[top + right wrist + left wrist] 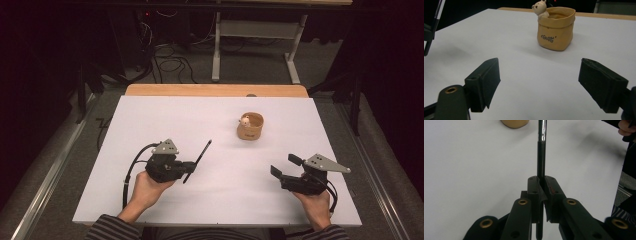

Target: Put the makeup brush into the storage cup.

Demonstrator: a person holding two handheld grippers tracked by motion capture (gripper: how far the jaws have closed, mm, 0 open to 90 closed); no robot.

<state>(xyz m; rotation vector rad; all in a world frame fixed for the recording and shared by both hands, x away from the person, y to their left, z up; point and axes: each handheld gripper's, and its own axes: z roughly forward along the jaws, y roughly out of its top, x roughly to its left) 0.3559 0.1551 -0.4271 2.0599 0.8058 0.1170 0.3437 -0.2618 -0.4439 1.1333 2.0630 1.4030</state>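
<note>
A thin black pen [199, 159] with a silver section [542, 131] sticks out forward from my left gripper [187, 167], whose jaws are shut on its lower end [541, 183]. It points towards a tan pot [250, 127] shaped like a sack, with a small bear figure [245, 120] on its rim. The pot [556, 28] stands upright on the white table sheet [215, 120], right of centre. My right gripper [286, 165] rests low at the front right, jaws wide open with nothing between them, facing the pot [514, 123].
The white sheet covers a wooden table whose far edge [215, 90] shows bare. Beyond it are a desk frame [257, 45] and cables on the floor. A metal rail [45, 175] runs along the left side.
</note>
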